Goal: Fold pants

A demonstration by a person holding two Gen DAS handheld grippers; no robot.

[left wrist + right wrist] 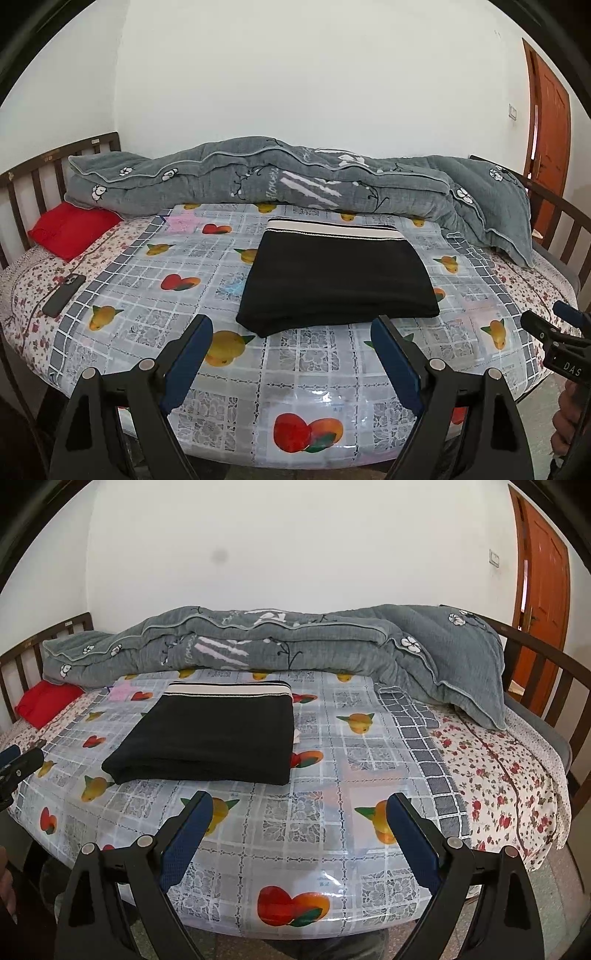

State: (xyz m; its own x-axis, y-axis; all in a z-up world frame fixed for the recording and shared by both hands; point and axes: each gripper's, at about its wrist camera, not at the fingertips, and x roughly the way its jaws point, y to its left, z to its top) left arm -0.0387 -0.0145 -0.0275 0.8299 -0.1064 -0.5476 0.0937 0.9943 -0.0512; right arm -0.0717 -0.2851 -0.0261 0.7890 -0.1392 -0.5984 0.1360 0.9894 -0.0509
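Black pants [338, 278] [210, 734] lie folded into a neat rectangle on the fruit-patterned plastic sheet [295, 373] [332, 760], their striped waistband at the far edge. My left gripper [291, 323] hovers just short of the pants' near edge, open, with nothing between its blue pads. My right gripper [299, 799] stands open to the right of the pants, above the sheet, also with nothing in it. The right gripper's tip [543, 328] shows at the right edge of the left wrist view, and the left gripper's tip [22, 764] at the left edge of the right wrist view.
A rolled grey quilt [295, 181] [277, 642] lies along the back of the bed. A red pillow [72, 229] and a dark phone [63, 295] rest at the left. Wooden rails [546, 664] border the bed, and an orange door [543, 590] stands at the right.
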